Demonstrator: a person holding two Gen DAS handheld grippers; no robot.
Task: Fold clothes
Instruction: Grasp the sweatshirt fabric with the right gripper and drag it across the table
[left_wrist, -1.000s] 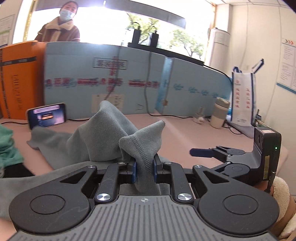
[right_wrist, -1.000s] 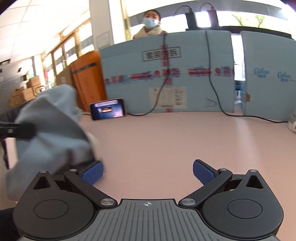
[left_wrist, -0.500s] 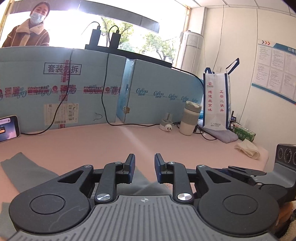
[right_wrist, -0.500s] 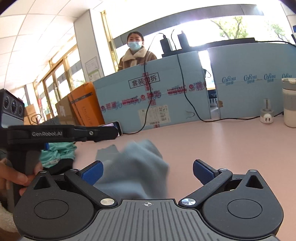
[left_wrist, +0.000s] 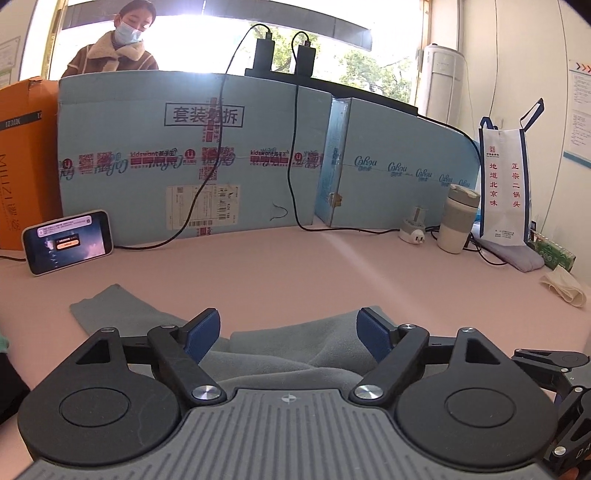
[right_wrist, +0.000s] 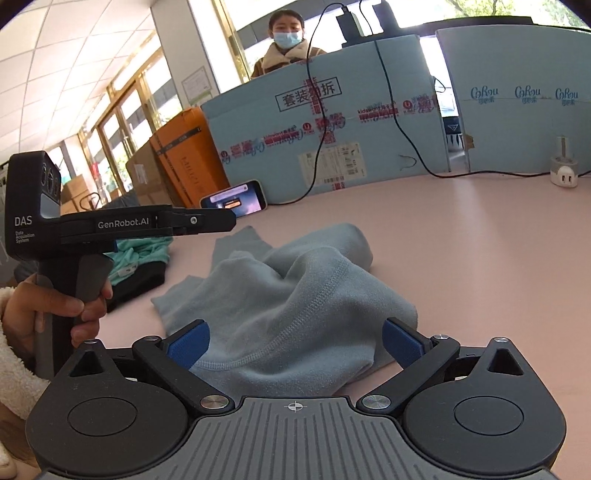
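Note:
A grey-blue fleece garment (right_wrist: 291, 295) lies crumpled on the pink table (right_wrist: 461, 229); in the left wrist view it (left_wrist: 280, 350) lies just under the fingers. My left gripper (left_wrist: 289, 334) is open and empty above it. It also shows in the right wrist view (right_wrist: 221, 221), held in a hand at the left. My right gripper (right_wrist: 295, 341) is open and empty, with the garment's near edge between its fingers.
A pile of teal and black clothes (right_wrist: 140, 258) lies at the left. A phone (left_wrist: 68, 242) leans on the blue foam board (left_wrist: 207, 155). A cup (left_wrist: 458, 218), plug adapter (left_wrist: 413, 230), tote bag (left_wrist: 506, 184) and cloths (left_wrist: 563, 286) stand at the right.
My left gripper let go of the garment and opened wide. The garment dropped onto the table in a heap. My right gripper stayed open and now faces the heap.

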